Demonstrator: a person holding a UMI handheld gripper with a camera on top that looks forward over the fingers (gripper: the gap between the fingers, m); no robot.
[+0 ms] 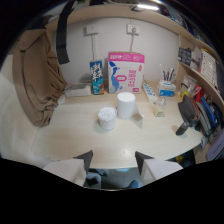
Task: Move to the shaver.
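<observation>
A black object that looks like the shaver (184,120) lies at the right end of the pale desk (75,132), its narrow end pointing toward the desk's front edge. My gripper (114,159) hovers over the front edge of the desk, well short of the shaver and to its left. The two fingers (86,158) stand apart and open, with nothing between them. The shaver is far beyond the right finger, near the shelves.
A white roll (125,104) and a round white tub (106,118) stand mid-desk, ahead of the fingers. A pink and white box (126,72) and blue carton (97,77) line the back wall. A small glass bottle (160,106) stands left of the shaver. Brown cloth (36,80) hangs at left.
</observation>
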